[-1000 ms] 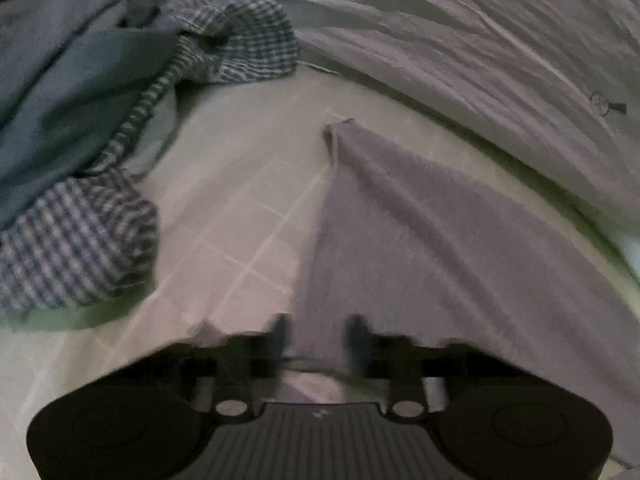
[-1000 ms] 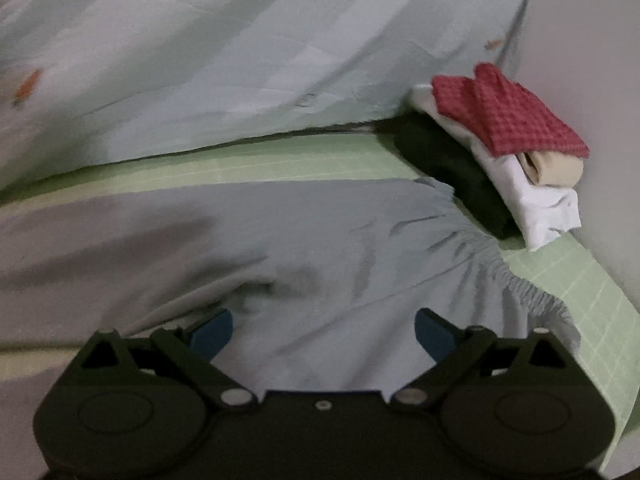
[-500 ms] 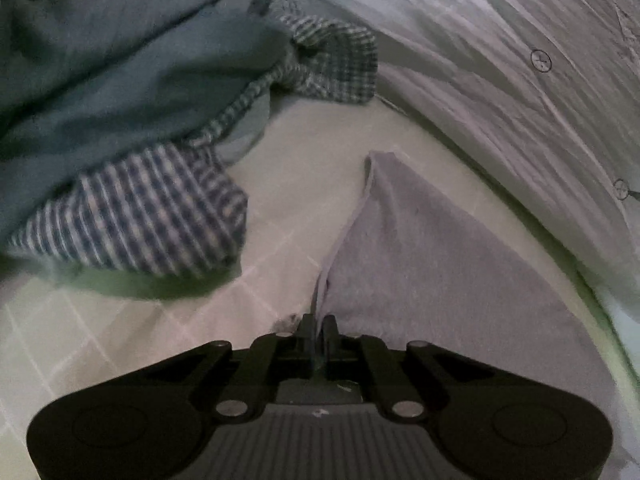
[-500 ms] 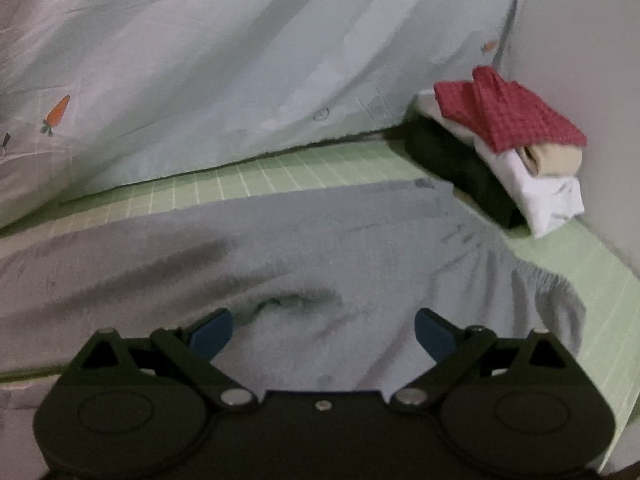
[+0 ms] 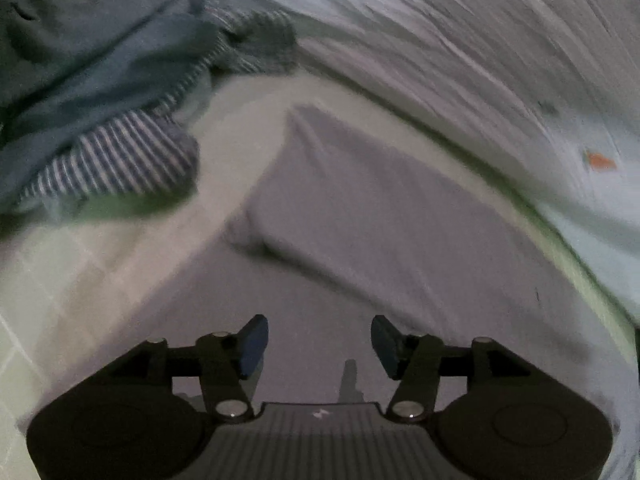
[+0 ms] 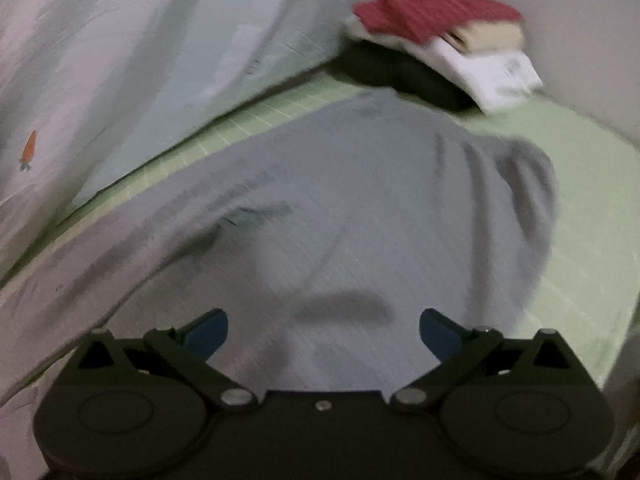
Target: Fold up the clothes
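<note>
A grey garment (image 5: 380, 216) lies spread on the green checked sheet, with a folded-over layer in the left wrist view. It also shows in the right wrist view (image 6: 360, 208), with a gathered edge at the right. My left gripper (image 5: 318, 346) is open and empty just above the cloth. My right gripper (image 6: 324, 330) is open and empty over the garment's near part. Both views are blurred by motion.
A heap of blue and checked clothes (image 5: 104, 120) lies at the left. A pale quilt (image 5: 460, 40) with carrot prints runs along the back. A stack of folded clothes (image 6: 440, 40), red on top, sits at the back right by the wall.
My left gripper was shut on the grey garment's edge half a second ago; it is now open and the cloth lies released, folded over. My right gripper stayed open and shifted view slightly.
</note>
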Demonstrator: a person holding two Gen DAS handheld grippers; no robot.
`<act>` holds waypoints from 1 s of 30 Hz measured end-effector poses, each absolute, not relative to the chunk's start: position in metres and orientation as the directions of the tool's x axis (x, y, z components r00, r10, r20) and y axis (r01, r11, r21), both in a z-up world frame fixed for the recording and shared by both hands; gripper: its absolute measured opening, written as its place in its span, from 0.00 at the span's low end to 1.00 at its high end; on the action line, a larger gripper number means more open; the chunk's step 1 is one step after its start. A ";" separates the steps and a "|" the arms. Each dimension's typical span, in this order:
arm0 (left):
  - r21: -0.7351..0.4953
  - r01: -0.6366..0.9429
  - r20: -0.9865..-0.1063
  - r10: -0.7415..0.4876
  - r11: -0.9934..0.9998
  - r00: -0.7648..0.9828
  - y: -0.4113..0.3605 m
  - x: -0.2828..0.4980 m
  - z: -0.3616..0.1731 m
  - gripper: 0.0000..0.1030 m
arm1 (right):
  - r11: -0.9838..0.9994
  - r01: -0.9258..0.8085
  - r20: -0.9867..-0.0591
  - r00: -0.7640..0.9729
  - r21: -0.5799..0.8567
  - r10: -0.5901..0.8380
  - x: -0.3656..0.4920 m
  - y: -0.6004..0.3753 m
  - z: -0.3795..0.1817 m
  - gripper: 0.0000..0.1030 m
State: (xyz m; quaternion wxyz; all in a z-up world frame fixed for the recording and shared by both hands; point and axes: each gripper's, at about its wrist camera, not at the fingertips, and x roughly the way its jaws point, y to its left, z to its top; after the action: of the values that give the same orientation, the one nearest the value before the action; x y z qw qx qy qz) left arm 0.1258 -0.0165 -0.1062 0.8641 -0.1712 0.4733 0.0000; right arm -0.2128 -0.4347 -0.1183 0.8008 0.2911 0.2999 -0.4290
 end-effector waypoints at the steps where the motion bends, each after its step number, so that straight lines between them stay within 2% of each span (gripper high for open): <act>1: -0.292 -0.144 -0.822 -0.172 0.945 0.544 -0.023 0.117 -0.108 0.57 | 0.448 0.865 -0.735 0.452 0.224 -0.505 -0.221 -0.436 -0.122 1.00; 7: -0.311 -0.169 -0.837 -0.186 0.935 0.514 -0.058 0.068 -0.120 0.59 | 0.358 0.884 -0.766 0.447 0.300 -0.462 -0.270 -0.470 -0.134 1.00; 10: -0.334 -0.197 -0.841 -0.197 0.922 0.504 -0.078 0.046 -0.126 0.63 | 0.321 0.874 -0.763 0.478 0.364 -0.436 -0.288 -0.496 -0.136 1.00; 19: -0.378 -0.265 -0.847 -0.216 0.887 0.486 -0.119 -0.011 -0.133 0.68 | 0.198 0.803 -0.726 0.593 0.562 -0.347 -0.329 -0.566 -0.147 1.00; 22: -0.433 -0.333 -0.839 -0.239 0.838 0.490 -0.116 -0.030 -0.137 0.68 | 0.201 0.776 -0.708 0.629 0.599 -0.319 -0.330 -0.578 -0.149 1.00; 30: -0.476 -0.397 -0.829 -0.249 0.785 0.501 -0.105 -0.056 -0.138 0.69 | 0.260 0.746 -0.689 0.666 0.613 -0.287 -0.330 -0.584 -0.151 1.00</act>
State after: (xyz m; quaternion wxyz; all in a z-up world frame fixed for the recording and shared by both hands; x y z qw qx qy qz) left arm -0.0562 -0.1054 -0.1376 0.8030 -0.3248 0.4976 0.0461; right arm -0.3295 -0.5838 -0.1507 0.7606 0.5046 0.2275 -0.3394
